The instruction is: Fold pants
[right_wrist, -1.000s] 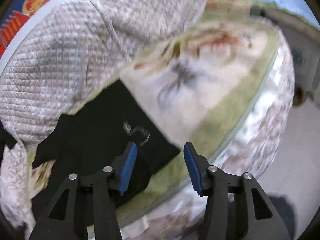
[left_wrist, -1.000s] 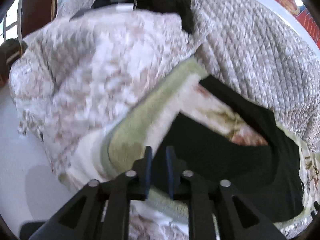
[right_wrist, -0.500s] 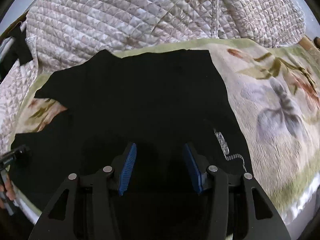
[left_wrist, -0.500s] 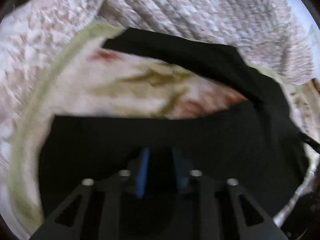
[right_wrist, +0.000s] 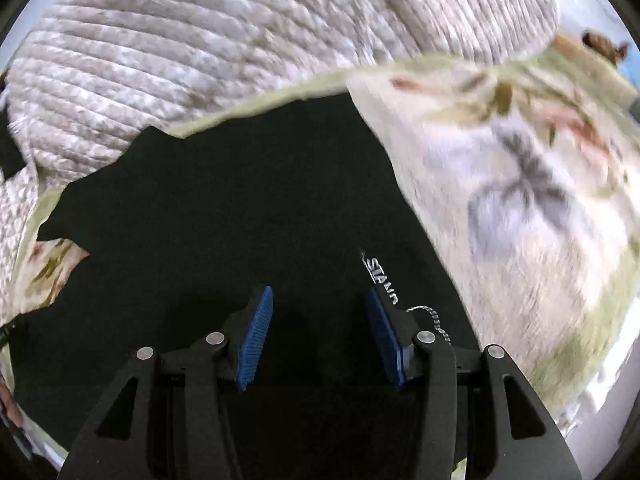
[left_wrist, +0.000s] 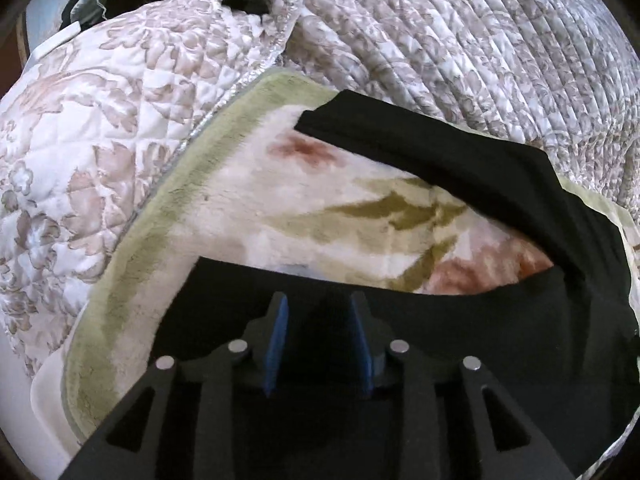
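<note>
Both grippers swung over the black pants [left_wrist: 460, 340]; left gripper [left_wrist: 318, 336] fingers were opening, empty; right gripper [right_wrist: 320, 332] fingers gaped, empty; leg released, fold pending

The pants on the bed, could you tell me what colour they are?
Plain black pants, with small white lettering; clearest in the right wrist view.

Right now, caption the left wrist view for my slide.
Left gripper, jaws opening, over black pants spread on a floral blanket.
</note>
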